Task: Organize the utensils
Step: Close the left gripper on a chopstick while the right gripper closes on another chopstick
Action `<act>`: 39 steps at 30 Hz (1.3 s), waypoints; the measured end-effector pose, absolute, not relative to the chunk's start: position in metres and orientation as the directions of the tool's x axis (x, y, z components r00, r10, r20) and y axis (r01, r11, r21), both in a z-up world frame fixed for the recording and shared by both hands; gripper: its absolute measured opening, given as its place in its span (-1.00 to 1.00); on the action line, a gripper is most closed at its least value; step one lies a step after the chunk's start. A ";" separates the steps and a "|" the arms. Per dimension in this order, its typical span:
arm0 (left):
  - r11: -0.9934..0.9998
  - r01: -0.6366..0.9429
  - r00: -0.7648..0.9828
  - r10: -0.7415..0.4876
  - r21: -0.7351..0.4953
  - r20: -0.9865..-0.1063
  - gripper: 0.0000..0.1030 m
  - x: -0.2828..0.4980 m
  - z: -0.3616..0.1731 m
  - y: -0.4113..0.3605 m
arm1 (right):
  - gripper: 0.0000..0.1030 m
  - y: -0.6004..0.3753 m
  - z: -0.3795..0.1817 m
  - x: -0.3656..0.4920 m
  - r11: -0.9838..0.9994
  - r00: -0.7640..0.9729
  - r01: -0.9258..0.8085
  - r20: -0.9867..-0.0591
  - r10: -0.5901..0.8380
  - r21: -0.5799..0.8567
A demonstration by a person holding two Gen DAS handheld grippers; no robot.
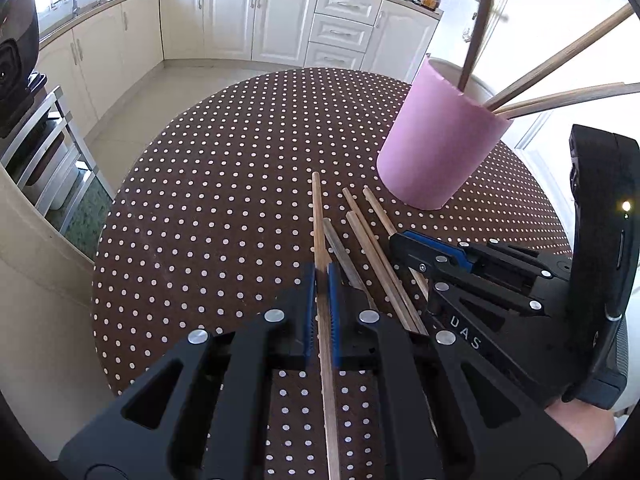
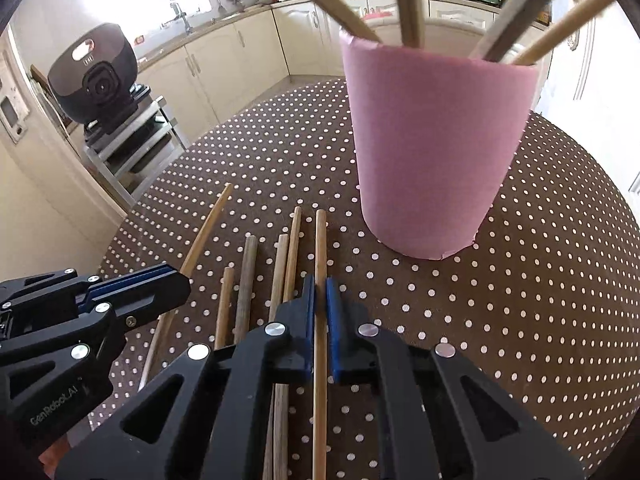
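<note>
A pink cup (image 1: 436,148) stands on the polka-dot table (image 1: 224,184) and holds several wooden chopsticks. More chopsticks lie loose on the cloth in front of it (image 1: 368,240). My left gripper (image 1: 322,276) is shut on one wooden chopstick (image 1: 318,216), the leftmost of the loose ones. My right gripper (image 2: 320,292) is shut on another wooden chopstick (image 2: 320,248), the one nearest the cup (image 2: 432,148). Each gripper shows in the other's view: the right one (image 1: 404,244), the left one (image 2: 176,284).
The round table's far edge (image 2: 280,100) drops to a tiled kitchen floor. A dark rice cooker (image 2: 96,80) sits on a metal rack at the left. White cabinets (image 1: 256,20) line the back wall.
</note>
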State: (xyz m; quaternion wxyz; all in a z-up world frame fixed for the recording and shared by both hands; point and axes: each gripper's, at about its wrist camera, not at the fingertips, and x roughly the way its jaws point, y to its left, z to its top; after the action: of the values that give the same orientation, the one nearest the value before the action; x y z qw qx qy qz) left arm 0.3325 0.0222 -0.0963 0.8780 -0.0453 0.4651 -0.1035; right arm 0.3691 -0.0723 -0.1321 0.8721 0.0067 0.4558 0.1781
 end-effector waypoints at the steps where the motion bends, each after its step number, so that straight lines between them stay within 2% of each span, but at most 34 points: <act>1: 0.974 0.144 0.548 -0.226 -0.175 -0.805 -0.86 0.330 -0.094 0.021 | -0.91 -0.077 -0.129 0.366 0.933 0.525 -0.307 -0.784 0.332 0.189; 11: 0.968 0.189 0.592 -0.246 -0.165 -0.767 -0.86 0.298 -0.057 0.010 | -0.91 -0.100 -0.080 0.314 0.905 0.580 -0.374 -0.710 0.399 0.204; 20: 0.977 0.171 0.561 -0.206 -0.130 -0.802 -0.82 0.287 -0.054 0.004 | -0.91 -0.110 -0.079 0.294 0.905 0.572 -0.360 -0.712 0.407 0.228; 21: 0.978 0.167 0.556 -0.200 -0.127 -0.807 -0.76 0.287 -0.055 0.003 | -0.91 -0.111 -0.079 0.292 0.904 0.569 -0.359 -0.714 0.409 0.232; 22: 0.978 0.164 0.547 -0.197 -0.127 -0.814 -0.47 0.289 -0.058 0.004 | -0.91 -0.110 -0.080 0.292 0.904 0.567 -0.358 -0.715 0.408 0.233; 23: 0.980 0.158 0.546 -0.192 -0.125 -0.816 0.01 0.290 -0.060 0.003 | -0.91 -0.108 -0.080 0.292 0.904 0.566 -0.358 -0.716 0.408 0.232; 24: 0.982 0.144 0.558 -0.180 -0.119 -0.810 0.14 0.290 -0.062 0.004 | -0.91 -0.108 -0.082 0.292 0.902 0.560 -0.362 -0.719 0.412 0.235; 29: 0.983 0.136 0.539 -0.179 -0.124 -0.823 0.12 0.302 -0.073 0.009 | -0.91 -0.104 -0.085 0.297 0.899 0.551 -0.364 -0.723 0.418 0.242; 30: 0.983 0.138 0.532 -0.177 -0.121 -0.828 0.07 0.306 -0.077 0.011 | -0.91 -0.104 -0.087 0.299 0.899 0.550 -0.364 -0.723 0.417 0.241; 32: 0.982 0.147 0.514 -0.176 -0.116 -0.840 -0.20 0.313 -0.085 0.010 | -0.91 -0.103 -0.090 0.304 0.898 0.546 -0.364 -0.724 0.421 0.247; 33: 0.982 0.147 0.504 -0.177 -0.118 -0.845 -0.27 0.315 -0.089 0.010 | -0.91 -0.103 -0.090 0.306 0.898 0.545 -0.364 -0.725 0.421 0.248; 36: 0.982 0.148 0.479 -0.176 -0.118 -0.860 -0.33 0.326 -0.101 0.011 | -0.91 -0.099 -0.095 0.312 0.896 0.535 -0.365 -0.731 0.423 0.252; 39: 0.981 0.148 0.463 -0.182 -0.127 -0.868 -0.48 0.333 -0.108 0.011 | -0.91 -0.098 -0.099 0.317 0.896 0.528 -0.364 -0.736 0.423 0.255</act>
State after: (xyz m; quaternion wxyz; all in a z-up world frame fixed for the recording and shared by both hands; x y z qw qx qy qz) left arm 0.3326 0.0112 -0.1080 0.8550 -0.0166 0.5093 -0.0963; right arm 0.3166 -0.0976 -0.0992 0.8733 0.0347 0.4306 0.2253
